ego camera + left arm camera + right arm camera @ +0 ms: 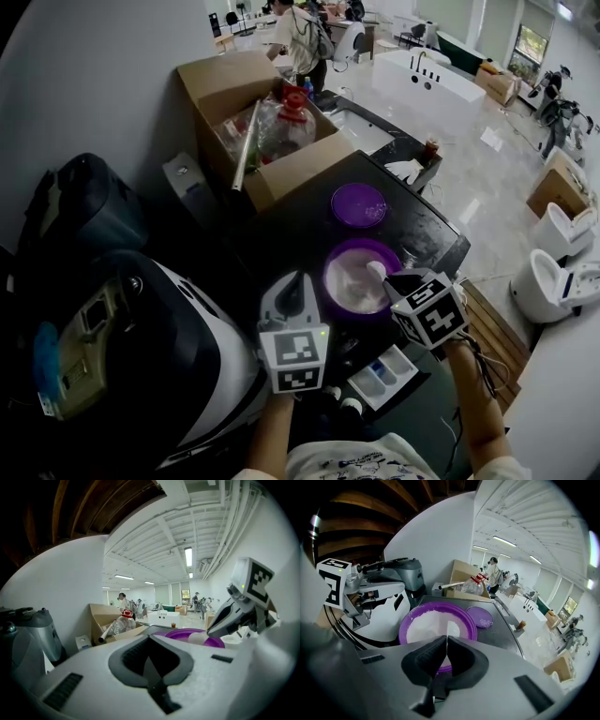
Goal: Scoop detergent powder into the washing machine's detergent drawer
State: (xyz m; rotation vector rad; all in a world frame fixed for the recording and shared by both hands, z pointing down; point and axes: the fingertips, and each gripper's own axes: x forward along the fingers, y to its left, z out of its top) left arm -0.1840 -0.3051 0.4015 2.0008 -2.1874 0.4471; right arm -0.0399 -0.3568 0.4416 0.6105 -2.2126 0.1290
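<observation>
Locate purple powder bowl at frame centre. Note right gripper clamped on white scoop over it, left gripper closed, empty, at bowl's left. Find open detergent drawer lower centre

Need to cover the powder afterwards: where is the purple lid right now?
Head view, centre: the purple lid lies flat on the dark washer top, just beyond the purple powder bowl and near the cardboard box to its upper left.
</observation>
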